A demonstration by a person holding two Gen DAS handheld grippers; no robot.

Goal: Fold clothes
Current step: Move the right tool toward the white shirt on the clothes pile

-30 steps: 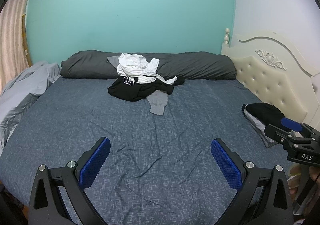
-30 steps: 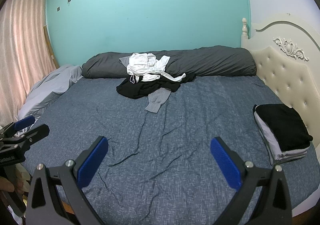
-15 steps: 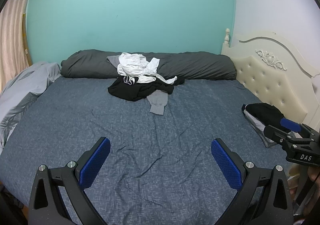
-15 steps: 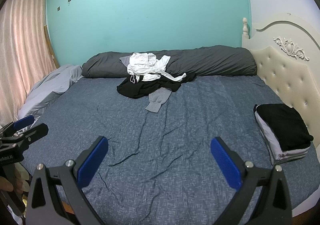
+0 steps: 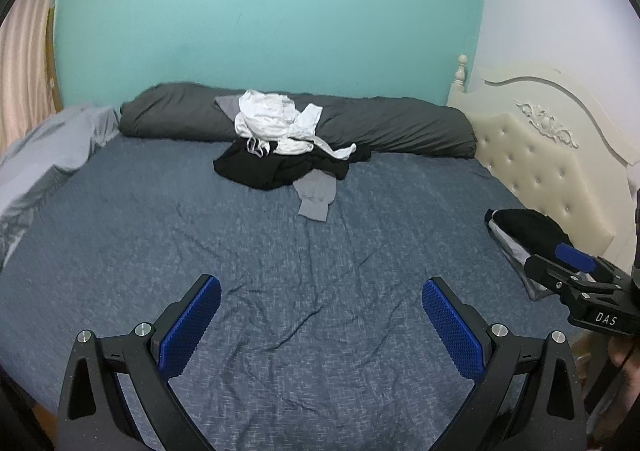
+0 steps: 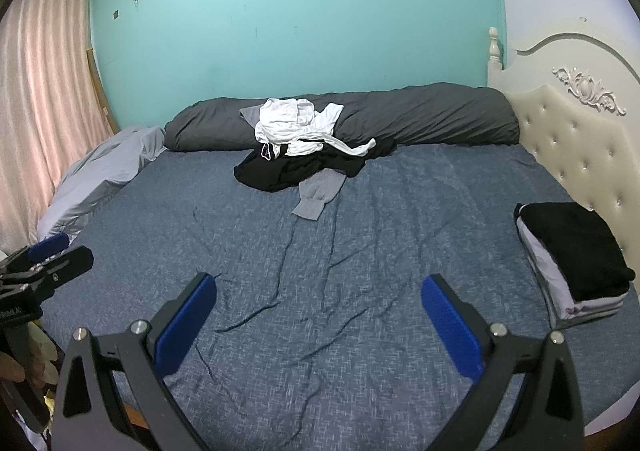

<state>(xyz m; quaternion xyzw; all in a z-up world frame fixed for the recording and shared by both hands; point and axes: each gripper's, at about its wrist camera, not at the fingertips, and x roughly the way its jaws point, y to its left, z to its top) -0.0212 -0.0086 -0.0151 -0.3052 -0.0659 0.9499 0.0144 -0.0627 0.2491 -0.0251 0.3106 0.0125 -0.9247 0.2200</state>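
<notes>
Both claws, left (image 5: 320,325) and right (image 6: 318,325), hang wide apart and hold nothing over the bare sheet (image 6: 320,271). The heap (image 6: 304,155) of loose clothes lies far off against the bolster (image 6: 420,117), and a folded stack (image 6: 572,255) sits by the headboard (image 6: 572,139). To fold well, take 1 garment only, likely the white top piece; how many lie tangled beneath is hard to tell.

Teal wall (image 6: 280,23), pink curtain (image 6: 36,91) left, cream tufted headboard (image 6: 572,139) right, blue-sheeted bed (image 6: 320,259)
</notes>
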